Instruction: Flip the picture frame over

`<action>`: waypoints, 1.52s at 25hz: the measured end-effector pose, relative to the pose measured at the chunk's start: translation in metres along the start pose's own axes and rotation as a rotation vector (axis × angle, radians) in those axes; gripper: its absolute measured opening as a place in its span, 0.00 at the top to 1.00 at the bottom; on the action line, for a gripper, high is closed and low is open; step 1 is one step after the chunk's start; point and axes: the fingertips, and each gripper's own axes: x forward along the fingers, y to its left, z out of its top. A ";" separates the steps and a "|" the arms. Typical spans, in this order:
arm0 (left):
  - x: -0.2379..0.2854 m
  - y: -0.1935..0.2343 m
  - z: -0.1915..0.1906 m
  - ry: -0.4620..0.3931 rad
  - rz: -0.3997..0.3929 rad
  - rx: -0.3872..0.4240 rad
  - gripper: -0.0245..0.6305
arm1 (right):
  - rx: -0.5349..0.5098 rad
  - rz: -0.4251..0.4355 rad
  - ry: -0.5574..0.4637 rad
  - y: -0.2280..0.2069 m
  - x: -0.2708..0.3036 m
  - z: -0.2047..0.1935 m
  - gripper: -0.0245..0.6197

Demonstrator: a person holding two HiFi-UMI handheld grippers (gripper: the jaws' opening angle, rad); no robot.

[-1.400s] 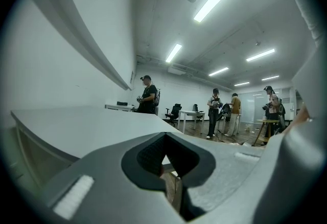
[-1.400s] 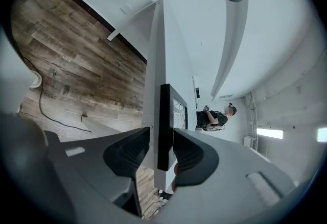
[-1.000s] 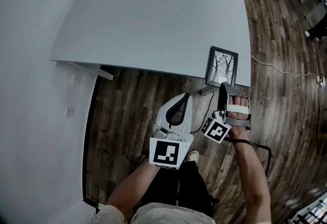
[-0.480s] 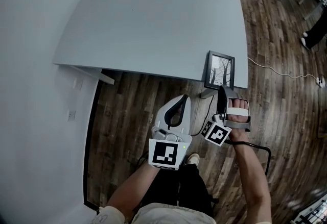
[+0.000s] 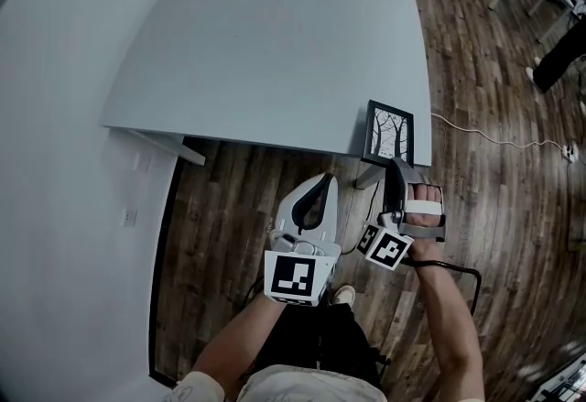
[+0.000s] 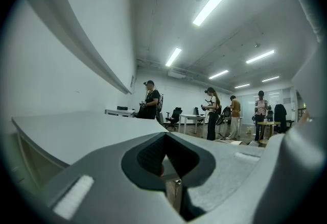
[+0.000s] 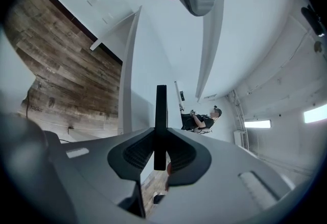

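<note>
Left tongs: closed on themselves with nothing between them, held just short of the desk's near edge. I have no work for them yet.
Right tongs: narrowed onto the frame's near short edge, which shows edge-on as a thin dark strip between the ribbed black pads.
Frame: a slim, black-rimmed rectangular picture frame at the desk's near right corner, with a pale print of bare trees facing up. I cannot tell whether it has left the surface.
Handling: I judge it light and stiff. The face is probably glazed and brittle, and the rim smooth. A pinch on one edge could let it swing or slip, so I would hold mid-edge, roll slowly and lay it down flat.
Desk: a smooth, matt, pale grey desk with rounded corners.
Beyond: dark wood-plank floor, with a white cable trailing past the desk's right edge.
</note>
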 end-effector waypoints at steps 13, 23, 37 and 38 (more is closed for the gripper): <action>-0.013 0.012 0.042 -0.099 0.010 -0.005 0.96 | 0.263 -0.061 -0.034 -0.065 -0.038 0.022 0.82; -0.025 0.009 0.069 -0.142 0.015 0.018 0.96 | 0.579 -0.085 -0.096 -0.125 -0.073 0.022 0.82; -0.033 -0.007 0.077 -0.146 0.025 0.030 0.96 | 1.189 0.048 -0.241 -0.155 -0.097 0.004 0.82; -0.033 -0.007 0.076 -0.145 0.025 0.030 0.96 | 1.271 0.074 -0.255 -0.154 -0.097 0.002 0.82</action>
